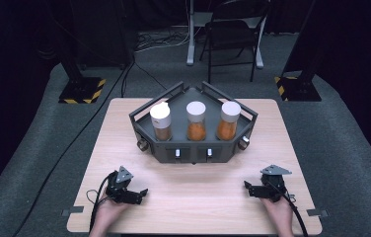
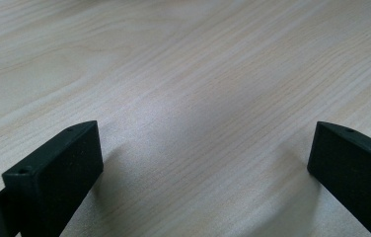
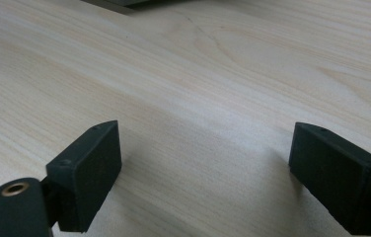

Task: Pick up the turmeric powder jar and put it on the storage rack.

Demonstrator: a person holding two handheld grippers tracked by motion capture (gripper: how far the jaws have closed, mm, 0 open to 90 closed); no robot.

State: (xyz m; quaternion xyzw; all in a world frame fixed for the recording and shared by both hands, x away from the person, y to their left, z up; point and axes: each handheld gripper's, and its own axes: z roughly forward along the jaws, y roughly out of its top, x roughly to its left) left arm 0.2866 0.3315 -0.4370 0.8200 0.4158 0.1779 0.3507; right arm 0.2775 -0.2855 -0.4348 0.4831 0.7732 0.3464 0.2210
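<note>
The tabletop (image 1: 193, 197) is pale wood with a fine grain, seen from above over grey carpet. Toward twelve o'clock stands a dark grey angular rack (image 1: 193, 148), its flat front facing six o'clock. On the rack's floor stand three white-capped jars in a row: the left jar (image 1: 161, 121) with brownish contents, the middle jar (image 1: 196, 121) and the right jar (image 1: 228, 120) with orange contents. The left hand-held gripper (image 1: 143, 193) rests on the wood at seven o'clock, the right hand-held gripper (image 1: 247, 187) at five o'clock, each with its jaws standing apart over bare grain.
</note>
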